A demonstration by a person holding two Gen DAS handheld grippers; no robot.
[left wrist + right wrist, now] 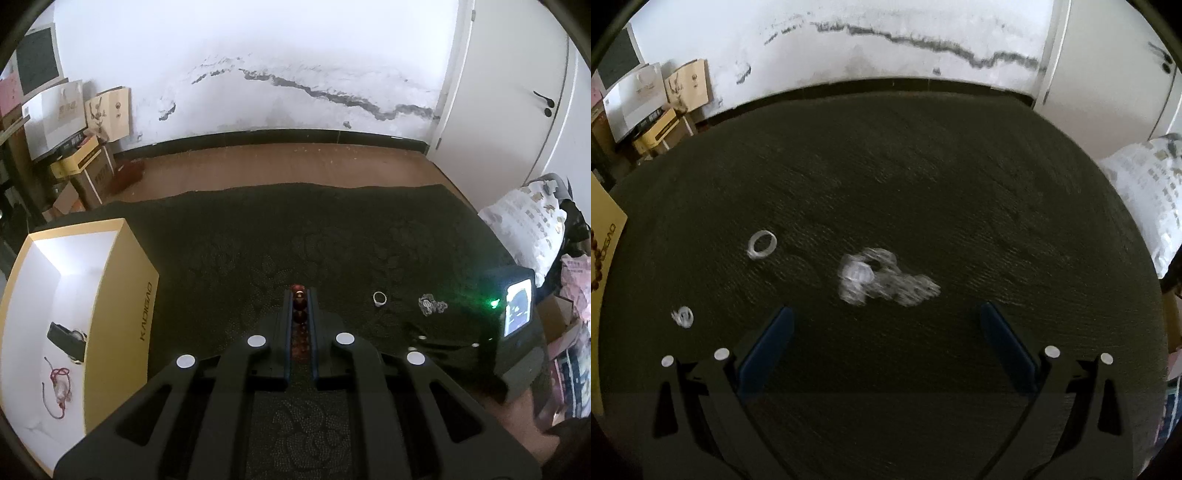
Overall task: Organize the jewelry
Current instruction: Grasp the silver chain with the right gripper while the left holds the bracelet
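My left gripper (298, 295) is shut on a string of dark red beads (298, 308), which runs back between its fingers above the dark patterned cloth (332, 236). To its right on the cloth lie a silver ring (379, 298) and a bunched silver chain (431, 304). My right gripper (888, 314) stands wide open and empty, low over the cloth, with the blurred chain pile (882, 277) just ahead of its fingertips. The ring (762, 244) lies to the left of the chain. A small silver piece (683, 316) lies nearer, further left.
A yellow box with a white inside (110, 266) stands open at the left and holds a black item (64, 338) and a red-corded pendant (59, 387). A black unit with a lit screen (517, 310) is at the right. Cartons are stacked by the wall (74, 122).
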